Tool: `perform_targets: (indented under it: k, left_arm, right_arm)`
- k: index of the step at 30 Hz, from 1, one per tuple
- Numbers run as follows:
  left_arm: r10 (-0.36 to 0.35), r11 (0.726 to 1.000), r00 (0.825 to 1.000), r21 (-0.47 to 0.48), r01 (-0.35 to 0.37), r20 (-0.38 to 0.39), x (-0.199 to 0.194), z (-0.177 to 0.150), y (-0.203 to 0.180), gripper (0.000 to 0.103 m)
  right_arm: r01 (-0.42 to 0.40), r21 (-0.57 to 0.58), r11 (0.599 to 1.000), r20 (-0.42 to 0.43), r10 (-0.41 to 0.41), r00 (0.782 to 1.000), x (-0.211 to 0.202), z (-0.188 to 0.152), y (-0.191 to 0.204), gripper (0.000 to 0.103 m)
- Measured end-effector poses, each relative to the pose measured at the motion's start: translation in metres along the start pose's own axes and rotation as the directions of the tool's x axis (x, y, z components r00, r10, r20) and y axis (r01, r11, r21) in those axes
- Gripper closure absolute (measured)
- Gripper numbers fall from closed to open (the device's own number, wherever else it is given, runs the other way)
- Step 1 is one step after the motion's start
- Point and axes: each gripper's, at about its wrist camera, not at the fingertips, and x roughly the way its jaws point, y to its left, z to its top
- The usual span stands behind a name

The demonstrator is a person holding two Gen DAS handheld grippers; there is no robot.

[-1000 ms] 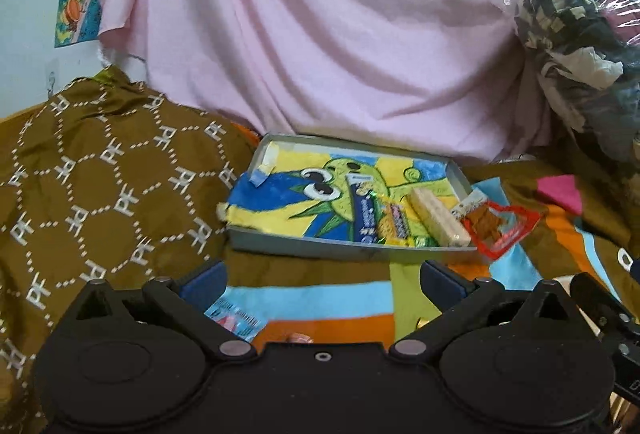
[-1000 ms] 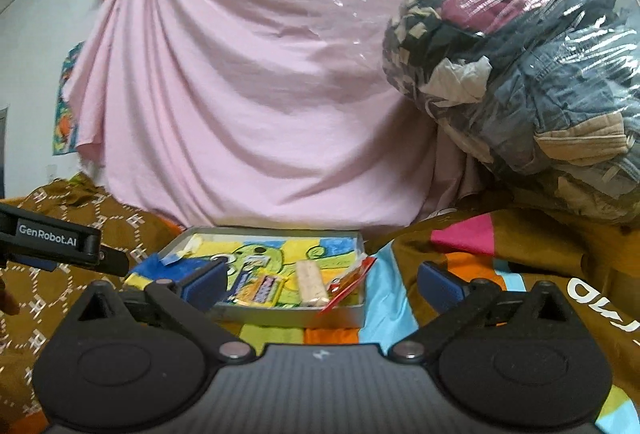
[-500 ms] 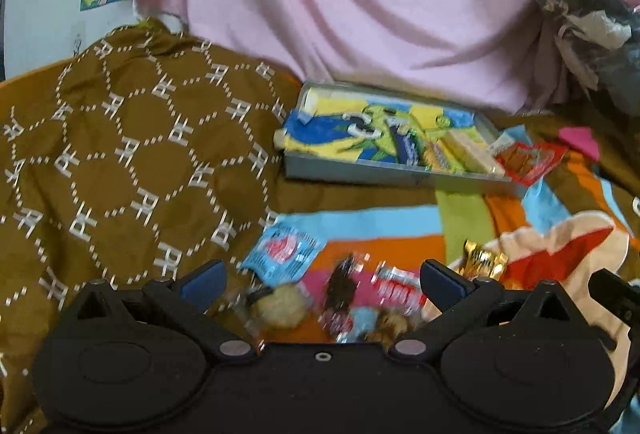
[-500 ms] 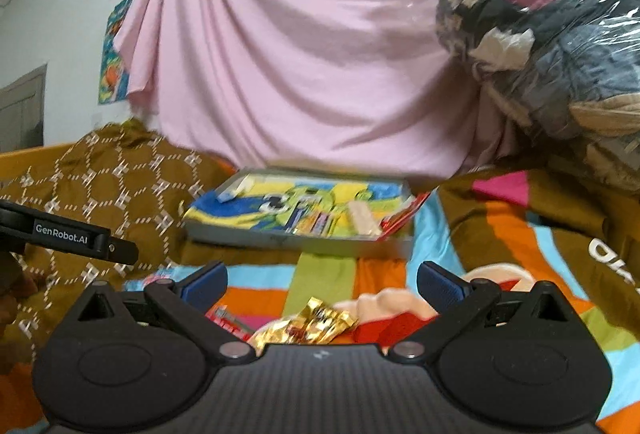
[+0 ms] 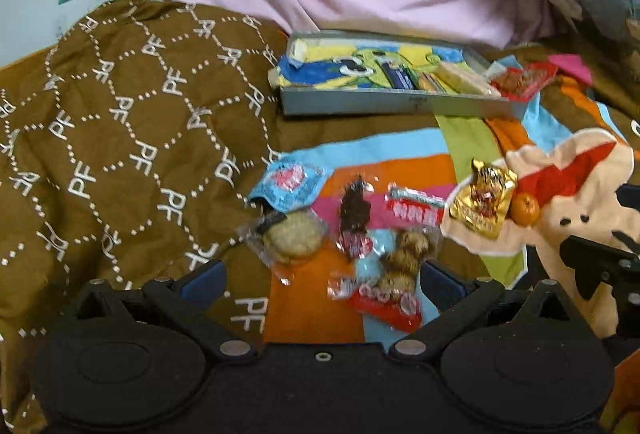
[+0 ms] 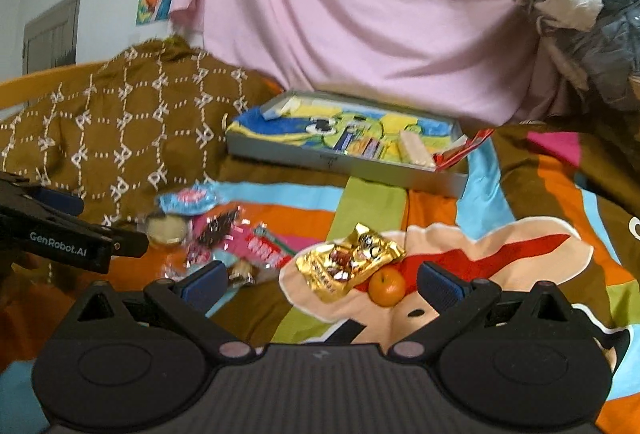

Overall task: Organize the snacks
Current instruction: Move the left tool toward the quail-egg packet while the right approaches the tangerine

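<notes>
one tray (image 5: 400, 105), one orange (image 5: 525, 209), one gold packet (image 5: 482, 199), two claws (image 5: 320, 278) (image 6: 316, 280)

Fuzzy and half-seen things

The words on the snack wrappers (image 5: 416, 209) are too blurry to read. The left gripper (image 6: 68, 230) is cut off by the picture's edge in the right wrist view. The clothes bag (image 6: 580, 6) runs off the edge too.

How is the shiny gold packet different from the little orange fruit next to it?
The gold packet is flat, crinkly and shiny with printing on it; the small orange fruit is round, smooth and plain. The packet is also the bigger of the two. It lies slanted on the blanket, while the fruit sits at its lower corner. Both rest loose on the colourful blanket, outside the tray, between the open right gripper's fingers.
</notes>
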Motion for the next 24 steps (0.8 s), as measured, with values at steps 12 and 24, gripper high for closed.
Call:
perform_targets:
  k: [12, 24]
  left_arm:
    - [-0.025, 0.997, 0.998, 0.075, 0.03, -0.058, 0.016, -0.004, -0.017, 0.001]
    - [-0.056, 0.971, 0.997, 0.228, 0.067, -0.052, 0.039, 0.001, -0.043, 0.001]
  right_arm:
    - [0.022, 0.002, 1.0, -0.177, -0.021, 0.984, 0.022, -0.002, -0.016, 0.0]
    - [-0.044, -0.162, 0.986, -0.183, 0.014, 0.983, 0.042, 0.008, -0.035, 0.0]
